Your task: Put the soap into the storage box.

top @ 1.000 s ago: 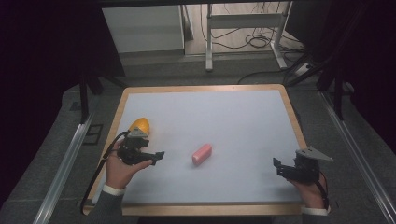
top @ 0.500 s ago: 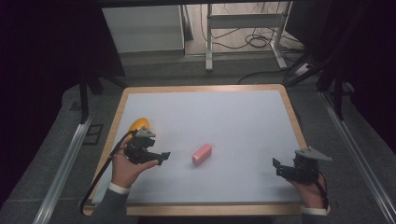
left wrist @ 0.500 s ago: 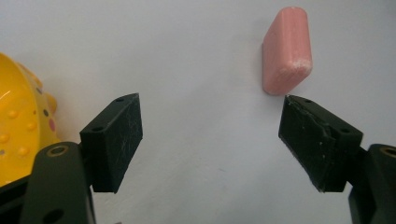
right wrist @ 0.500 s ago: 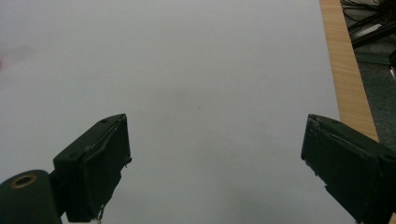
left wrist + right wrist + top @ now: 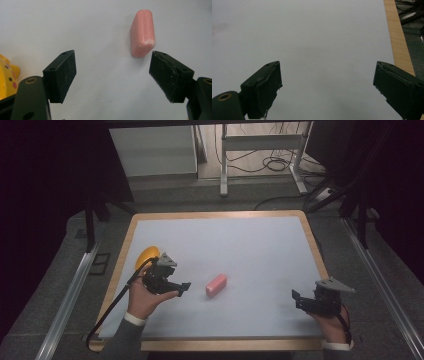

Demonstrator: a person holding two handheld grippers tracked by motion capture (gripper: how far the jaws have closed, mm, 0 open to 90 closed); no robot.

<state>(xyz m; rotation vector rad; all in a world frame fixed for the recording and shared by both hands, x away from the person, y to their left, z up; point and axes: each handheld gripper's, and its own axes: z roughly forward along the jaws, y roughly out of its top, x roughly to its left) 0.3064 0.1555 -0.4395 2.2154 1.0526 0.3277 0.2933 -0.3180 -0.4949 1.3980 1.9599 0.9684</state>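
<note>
Yellow toy (image 5: pixel 147 256) half hidden behind left gripper (image 5: pixel 184 287), cropped at frame edge.

Each hand holds a black two-jaw gripper. The left gripper (image 5: pixel 184 287) carries a grey three-cornered plate on top, and a black cable trails from it in a loop toward the near wooden edge of the table (image 5: pixel 215 345). The right gripper (image 5: pixel 296 299) bears the same grey plate, with a dark cable curling at the wrist. Both forearms wear dark grey sleeves with white cuffs showing at the wrists. Seen close in the left gripper view, the jaws are flat, matte black blocks, scuffed with pale scratches, each with small screw holes; brass-coloured rings sit in the rounded black arms behind them.
</note>
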